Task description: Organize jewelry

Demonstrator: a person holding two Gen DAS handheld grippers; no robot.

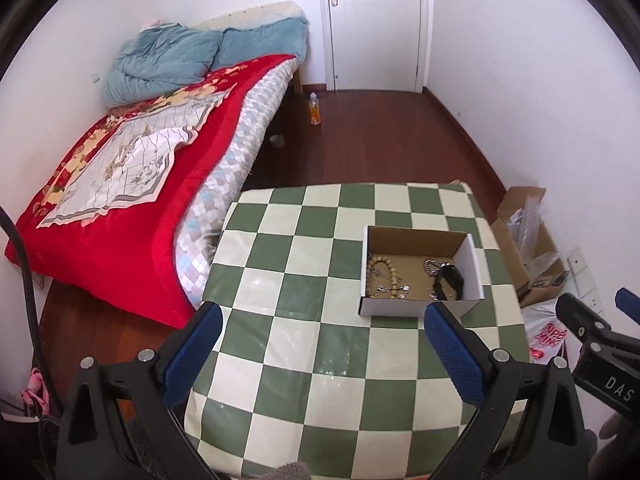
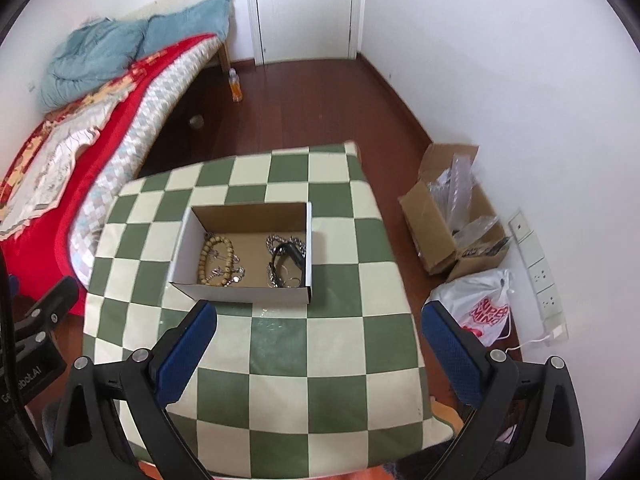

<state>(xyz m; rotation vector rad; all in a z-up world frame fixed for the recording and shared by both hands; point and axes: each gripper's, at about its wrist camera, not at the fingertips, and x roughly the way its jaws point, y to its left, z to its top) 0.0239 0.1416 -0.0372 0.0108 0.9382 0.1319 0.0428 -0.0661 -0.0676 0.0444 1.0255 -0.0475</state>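
A small open cardboard box (image 1: 420,308) (image 2: 244,294) sits on a table with a green-and-cream checked cloth (image 1: 304,336) (image 2: 320,344). Inside lie a wooden bead bracelet (image 1: 386,276) (image 2: 218,258), silver chains (image 1: 430,266) (image 2: 280,240) and a black band (image 1: 450,280) (image 2: 286,254). My left gripper (image 1: 324,316) hovers open above the cloth, just short of the box, with nothing between its blue-padded fingers. My right gripper (image 2: 320,316) is open too, near the box's front wall. The right gripper's body (image 1: 600,336) shows at the left wrist view's right edge.
A bed with a red blanket (image 1: 120,208) (image 2: 44,184) lies left of the table. A brown carton with plastic bags (image 2: 452,216) (image 1: 528,248) and a white shopping bag (image 2: 476,308) stand on the wood floor at right, by wall sockets (image 2: 540,272). An orange bottle (image 1: 315,110) stands near the white door (image 1: 376,24).
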